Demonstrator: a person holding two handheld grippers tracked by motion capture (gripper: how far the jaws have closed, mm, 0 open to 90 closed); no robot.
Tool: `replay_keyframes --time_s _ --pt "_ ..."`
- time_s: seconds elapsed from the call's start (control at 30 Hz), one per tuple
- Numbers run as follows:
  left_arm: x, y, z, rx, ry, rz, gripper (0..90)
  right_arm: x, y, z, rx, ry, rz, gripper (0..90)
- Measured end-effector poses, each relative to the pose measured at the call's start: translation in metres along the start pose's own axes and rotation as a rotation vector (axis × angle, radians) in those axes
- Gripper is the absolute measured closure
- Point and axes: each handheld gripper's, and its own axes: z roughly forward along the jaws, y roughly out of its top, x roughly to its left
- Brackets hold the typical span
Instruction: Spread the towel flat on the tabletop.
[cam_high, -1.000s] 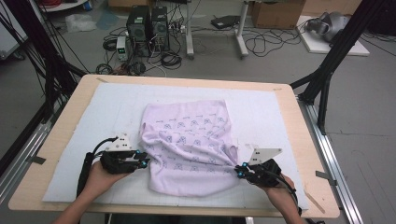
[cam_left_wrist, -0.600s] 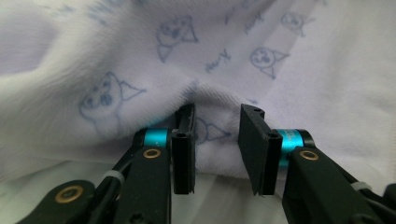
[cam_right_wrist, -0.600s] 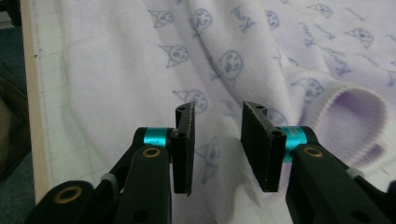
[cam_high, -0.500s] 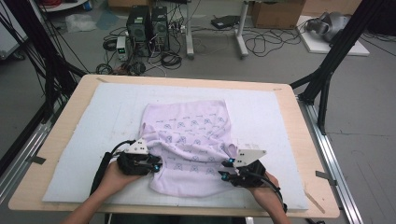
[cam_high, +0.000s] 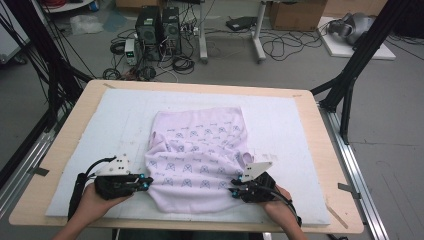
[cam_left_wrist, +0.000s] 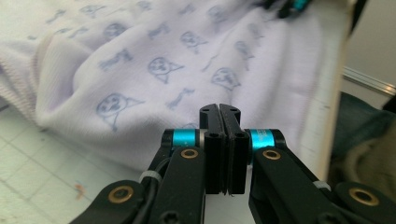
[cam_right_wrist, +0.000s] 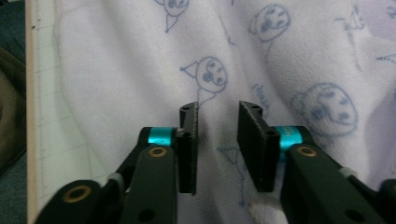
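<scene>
Pale lilac knit fabric, printed with small blue animal faces, makes up the garment (cam_high: 200, 157) lying rumpled on the white mat (cam_high: 100, 120) that covers the wooden worktop (cam_high: 65, 145); in the high view it sits at the middle of the mat, its near hem close to the person's edge. In that view the left gripper (cam_high: 142, 183) rests on the mat just beside the garment's near left edge, held by the left hand (cam_high: 97, 202), and the right gripper (cam_high: 235, 190) lies at the garment's near right corner, held by the right hand (cam_high: 277, 205); a small flap of cloth is turned up just beyond it. Beyond the worktop, computer towers (cam_high: 157, 25) and loose cables lie on the floor. In the left gripper view the jaws stand pressed together with no cloth between them, their tips at the folded edge of the garment (cam_left_wrist: 154, 70), with gridded mat (cam_left_wrist: 37, 163) showing to the left and the worktop's edge at right. In the right gripper view the jaws stand apart, a clear gap between them, positioned over the garment (cam_right_wrist: 280, 60); whether the tips touch the cloth cannot be told. The mat (cam_right_wrist: 46, 130) and the worktop's edge run down the left of that view.
</scene>
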Motion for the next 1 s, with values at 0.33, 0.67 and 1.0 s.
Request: replay_keyframes --time_s 0.33,0.67,1.0 --pt "0.01 -0.011 0.013 0.052 0.051 -0.013 63.5 0.007 -0.009 -0.011 0.019 0.066 -0.003 86.9" --pt "0.012 0.005 0.067 0.1 -0.004 -0.006 61.2 0.006 -0.011 -0.022 -0.005 0.047 0.013 74.6" --pt "0.012 0.019 0.083 0.094 0.01 -0.012 84.8 -0.004 -0.005 -0.009 0.0 0.035 0.025 64.6"
